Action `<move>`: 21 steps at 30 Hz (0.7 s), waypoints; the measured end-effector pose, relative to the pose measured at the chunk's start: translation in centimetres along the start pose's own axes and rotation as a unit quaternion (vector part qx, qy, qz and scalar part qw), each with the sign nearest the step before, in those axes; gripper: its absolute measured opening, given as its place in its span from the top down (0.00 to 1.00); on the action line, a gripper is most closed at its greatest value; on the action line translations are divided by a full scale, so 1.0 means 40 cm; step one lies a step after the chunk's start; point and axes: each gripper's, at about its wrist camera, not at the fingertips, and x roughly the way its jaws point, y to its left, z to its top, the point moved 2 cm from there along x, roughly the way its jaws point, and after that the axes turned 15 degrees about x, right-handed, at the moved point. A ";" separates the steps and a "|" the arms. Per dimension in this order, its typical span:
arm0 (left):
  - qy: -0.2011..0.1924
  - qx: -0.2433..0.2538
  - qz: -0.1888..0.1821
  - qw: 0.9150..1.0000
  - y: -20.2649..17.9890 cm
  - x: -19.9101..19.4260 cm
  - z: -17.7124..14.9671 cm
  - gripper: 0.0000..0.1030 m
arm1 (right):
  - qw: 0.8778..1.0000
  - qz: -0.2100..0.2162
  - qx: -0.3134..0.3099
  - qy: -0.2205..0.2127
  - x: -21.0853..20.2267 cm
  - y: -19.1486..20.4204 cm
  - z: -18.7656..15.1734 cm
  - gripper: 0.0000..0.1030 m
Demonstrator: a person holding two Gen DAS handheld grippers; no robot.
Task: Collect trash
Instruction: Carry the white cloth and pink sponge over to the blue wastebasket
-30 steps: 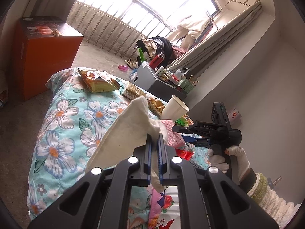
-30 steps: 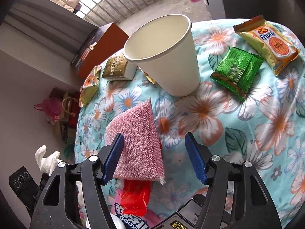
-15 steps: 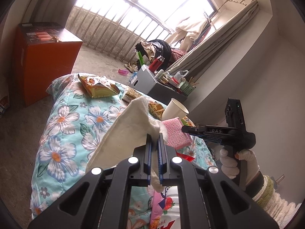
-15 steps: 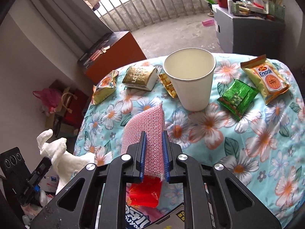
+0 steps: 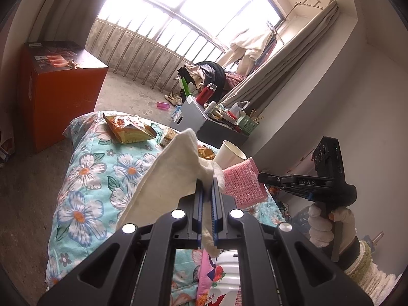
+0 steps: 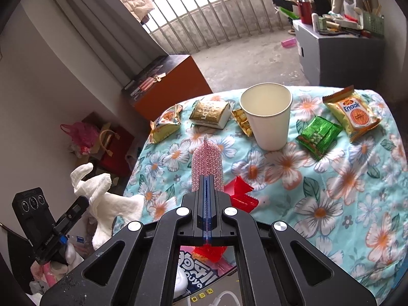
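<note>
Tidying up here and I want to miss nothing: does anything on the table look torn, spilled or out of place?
Yes. The red wrapper near the table's front edge is torn open and crumpled. The snack bag at the far corner is ripped open too. The paper cup stands upright, with no spill showing.

Orange cabinet stands on the concrete floor off the table's far left corner. Grey box beyond the far right corner carries a red flask and a green basket. Barred window behind. Floral cloth covers the table.
</note>
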 end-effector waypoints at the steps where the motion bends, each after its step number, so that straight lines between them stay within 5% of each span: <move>1: -0.001 0.002 0.000 1.000 -0.001 -0.002 0.001 0.95 | 1.000 0.002 -0.002 -0.003 -0.007 0.005 0.000 1.00; 21: -0.037 0.061 -0.018 0.997 -0.148 -0.086 0.091 0.95 | 0.995 0.032 -0.018 -0.094 -0.257 0.018 -0.044 1.00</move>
